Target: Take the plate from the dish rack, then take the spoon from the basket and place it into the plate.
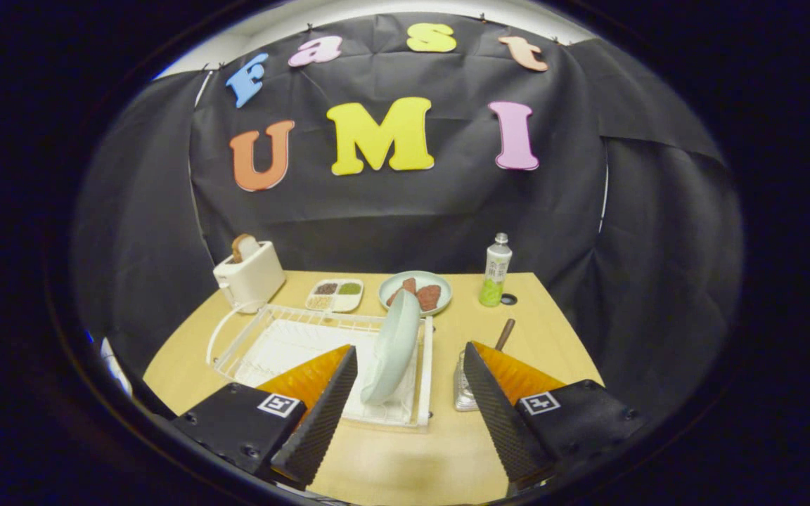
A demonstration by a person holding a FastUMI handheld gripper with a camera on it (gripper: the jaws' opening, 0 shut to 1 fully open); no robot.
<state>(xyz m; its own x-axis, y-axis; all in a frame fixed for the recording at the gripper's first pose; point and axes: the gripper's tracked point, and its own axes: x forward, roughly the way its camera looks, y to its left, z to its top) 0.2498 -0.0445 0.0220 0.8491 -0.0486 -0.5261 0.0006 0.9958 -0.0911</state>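
A pale green plate (pixel 392 348) stands on edge in the white wire dish rack (pixel 275 344) on the wooden table, just ahead of my fingers and closer to the left one. A small metal basket (pixel 460 386) sits right of the rack, partly hidden behind my right finger, and a brown spoon handle (pixel 504 334) sticks up out of it. My gripper (pixel 408 386) is open and holds nothing; its ridged black fingers (pixel 328 407) stand wide apart above the table's near edge.
A white toaster (pixel 250 274) with bread in it stands at the back left. Behind the rack lie a divided white tray (pixel 335 294) of grains and a green plate (pixel 415 292) with brown food. A green bottle (pixel 495 271) stands at the back right.
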